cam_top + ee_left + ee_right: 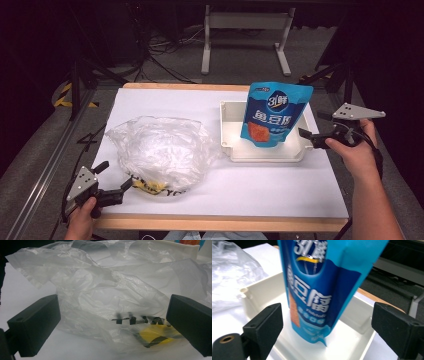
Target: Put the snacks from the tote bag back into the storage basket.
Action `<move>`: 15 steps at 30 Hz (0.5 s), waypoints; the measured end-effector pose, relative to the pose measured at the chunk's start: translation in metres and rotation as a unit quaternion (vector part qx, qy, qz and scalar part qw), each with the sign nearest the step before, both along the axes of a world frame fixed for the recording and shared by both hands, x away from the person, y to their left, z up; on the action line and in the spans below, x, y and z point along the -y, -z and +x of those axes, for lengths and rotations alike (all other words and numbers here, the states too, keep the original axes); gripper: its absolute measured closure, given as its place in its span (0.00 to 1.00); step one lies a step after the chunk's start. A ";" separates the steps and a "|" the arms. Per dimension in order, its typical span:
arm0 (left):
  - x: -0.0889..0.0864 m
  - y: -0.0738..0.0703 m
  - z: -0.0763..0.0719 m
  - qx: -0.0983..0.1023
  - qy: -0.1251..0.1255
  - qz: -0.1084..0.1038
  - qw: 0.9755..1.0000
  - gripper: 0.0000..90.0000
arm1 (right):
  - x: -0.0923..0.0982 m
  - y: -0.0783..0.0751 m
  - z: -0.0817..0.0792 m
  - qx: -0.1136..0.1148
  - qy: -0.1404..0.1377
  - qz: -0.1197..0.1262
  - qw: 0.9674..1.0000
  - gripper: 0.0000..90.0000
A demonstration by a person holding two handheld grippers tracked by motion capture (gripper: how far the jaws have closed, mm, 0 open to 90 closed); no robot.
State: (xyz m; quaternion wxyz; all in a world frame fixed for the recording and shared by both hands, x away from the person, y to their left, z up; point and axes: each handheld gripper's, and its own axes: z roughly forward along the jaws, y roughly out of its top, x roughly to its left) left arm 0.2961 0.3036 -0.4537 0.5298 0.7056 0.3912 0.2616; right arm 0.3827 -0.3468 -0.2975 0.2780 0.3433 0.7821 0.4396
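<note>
Two tongs: one per hand, both spread wide, neither pinching anything.

Right tongs (306, 136): right-middle of the high view, sitting at the right wall of the white tray (265, 154). Jaws gaping, nothing pressed between them. In the right gripper view (325, 327) the two black jaws stand at the lower left and lower right corners with the pouch in the gap, clear of both as far as I can see.

Blue pouch (274, 116): standing upright inside the tray, upper right of centre in the high view, printed face toward the camera, orange patch low on the front. Right gripper view has it (322, 290) close up and a bit blurry, bottom edge resting on the tray floor (352, 345).

Left tongs (115, 181): lower left of the high view, hand (82, 220) at the bottom edge. Jaws apart, tips right at the near edge of the plastic bag (160, 150). Can't tell from above if they touch it.

Left gripper view: jaws (112, 325) far apart at lower left and lower right, crumpled clear bag (120, 297) bunched in the space between, yellow and black print (152, 336) near the right jaw. That jaw looks right against the film, not squeezing it.

Table (280, 195): white sheet on top, bag on the left half, tray on the right half, well apart.
</note>
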 end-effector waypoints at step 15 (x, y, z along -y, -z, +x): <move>0.001 0.000 -0.001 -0.003 0.000 0.002 1.000 0.00 | -0.031 -0.013 -0.040 -0.013 -0.083 0.010 0.996 0.10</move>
